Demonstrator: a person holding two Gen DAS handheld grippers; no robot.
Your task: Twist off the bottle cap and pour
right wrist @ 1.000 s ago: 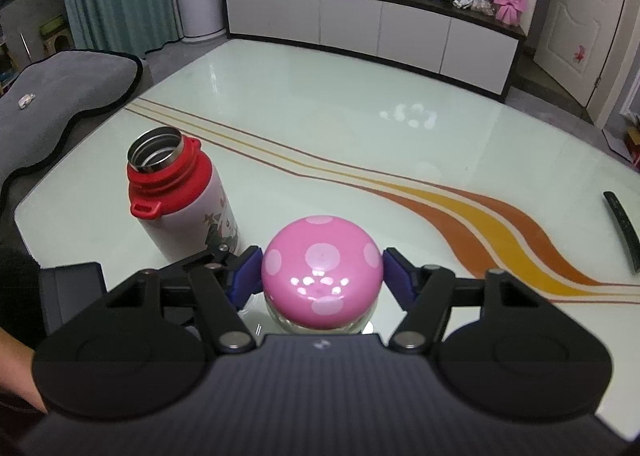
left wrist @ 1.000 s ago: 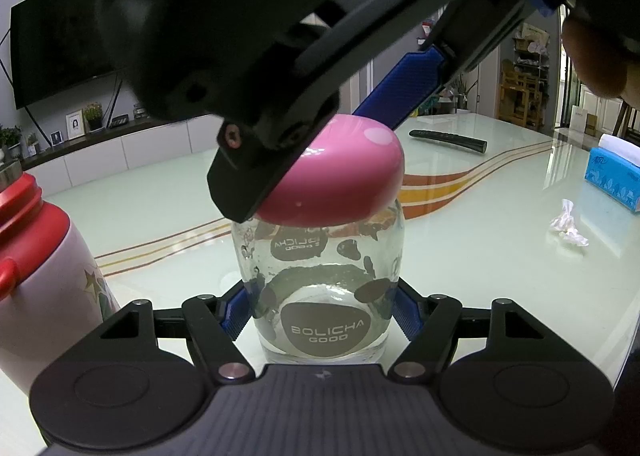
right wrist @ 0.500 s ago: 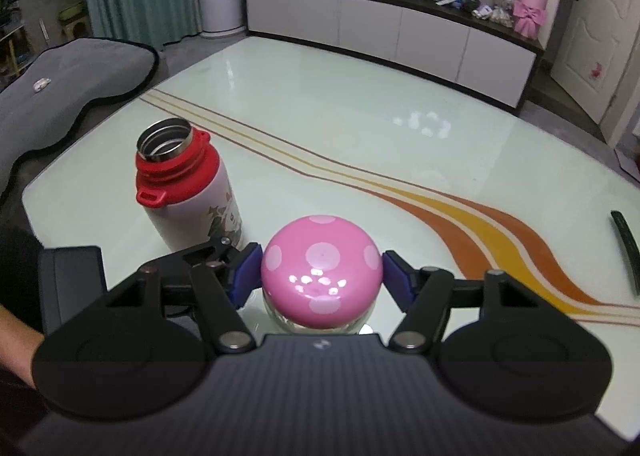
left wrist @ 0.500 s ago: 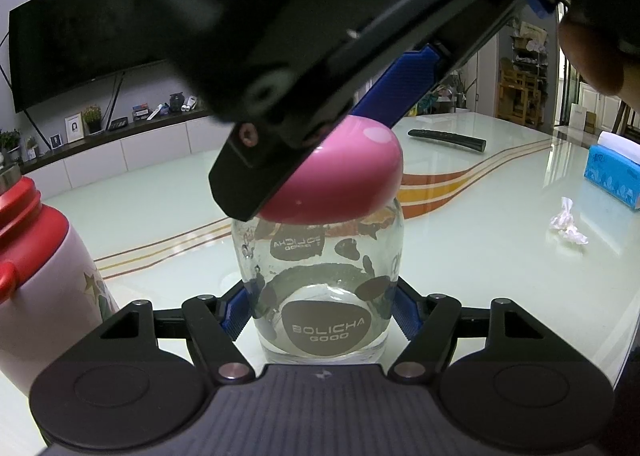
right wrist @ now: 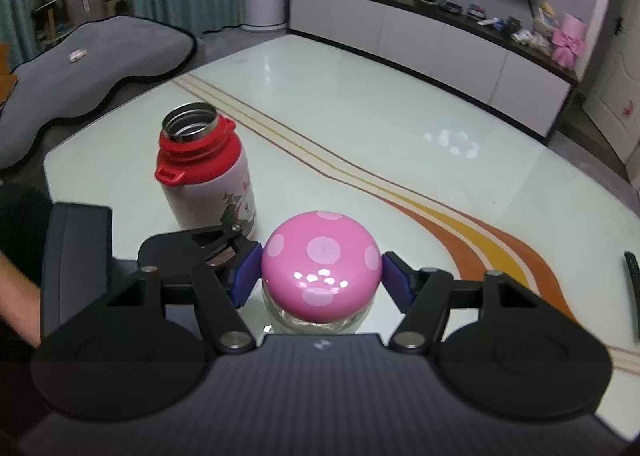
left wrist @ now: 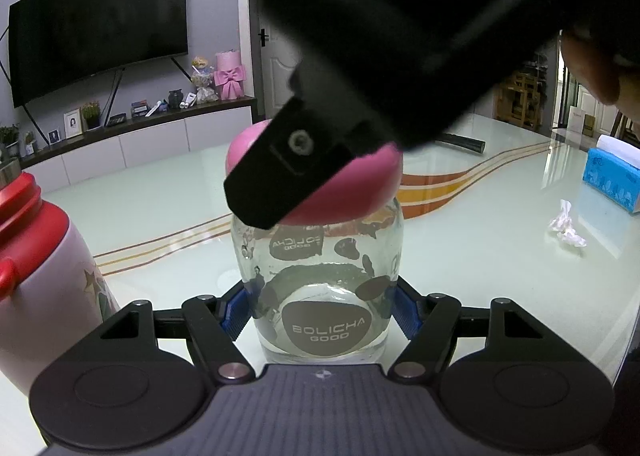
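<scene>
In the left wrist view, the left gripper (left wrist: 322, 312) is clamped on the lower body of one clear glass bottle (left wrist: 320, 288), its blue ribbed pads pressed against both sides. The bottle is round and squat, printed with brown blotches, and stands upright on the glossy pale table (left wrist: 480, 256). A smooth, domed pink cap (left wrist: 352, 188) sits on its mouth, partly covered by a black finger of the right gripper coming down from above. At the left edge stands one white flask (left wrist: 44, 268) with a red collar. On the right lie one crumpled tissue (left wrist: 566, 226) and one blue tissue box (left wrist: 612, 180).

In the right wrist view, the right gripper (right wrist: 322, 276) looks down on the cap (right wrist: 320, 276), a glossy pink dome with paler dots. Its two blue pads sit on either side of the cap, closed against it. The flask (right wrist: 208, 176) stands open just behind and to the left, showing a steel-lined mouth. One dark remote (right wrist: 634, 288) lies at the far right.
</scene>
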